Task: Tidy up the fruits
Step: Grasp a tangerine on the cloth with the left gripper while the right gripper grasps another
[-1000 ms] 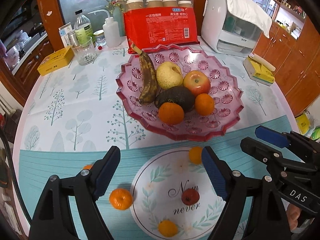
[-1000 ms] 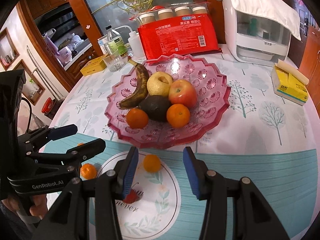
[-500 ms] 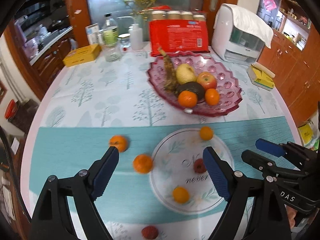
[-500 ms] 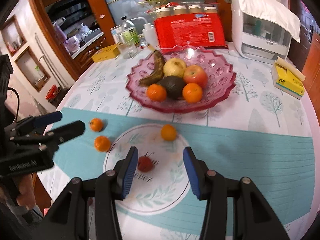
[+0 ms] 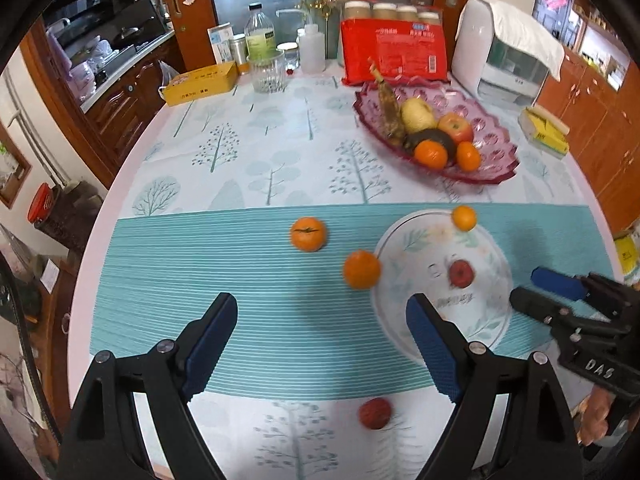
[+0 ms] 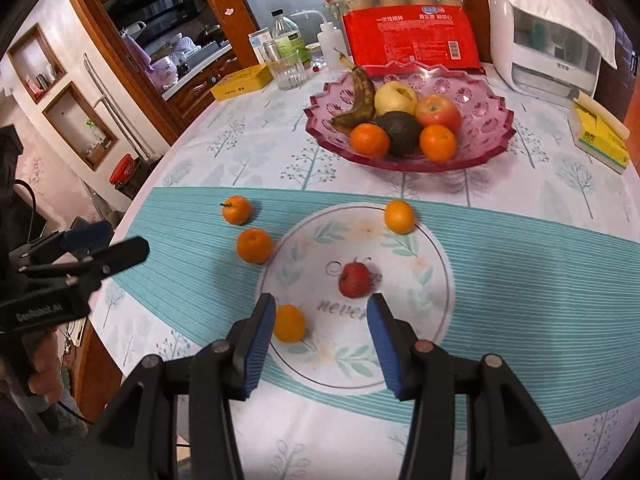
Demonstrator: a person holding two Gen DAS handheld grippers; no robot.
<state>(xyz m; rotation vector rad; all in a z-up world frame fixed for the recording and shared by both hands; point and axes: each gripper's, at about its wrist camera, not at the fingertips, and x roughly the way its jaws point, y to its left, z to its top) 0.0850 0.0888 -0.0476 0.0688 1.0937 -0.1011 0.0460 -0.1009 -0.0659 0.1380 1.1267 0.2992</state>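
Note:
A pink glass fruit bowl at the back holds a brown banana, a pear, an apple, an avocado and two oranges. Loose fruit lies nearer: two tangerines on the teal mat, a tangerine, a small red fruit and another tangerine on the round white print. A second red fruit lies near the table's front edge. My left gripper is open and empty above the mat. My right gripper is open and empty, just short of the red fruit.
Along the back stand a red package, a white appliance, bottles, a glass and a yellow box. A yellow tissue pack lies at the right. The table's round edge drops off at left and front.
Both grippers have pulled back from the bowl toward the table's front edge and stayed open. More of the loose fruit on the mat has come into view.

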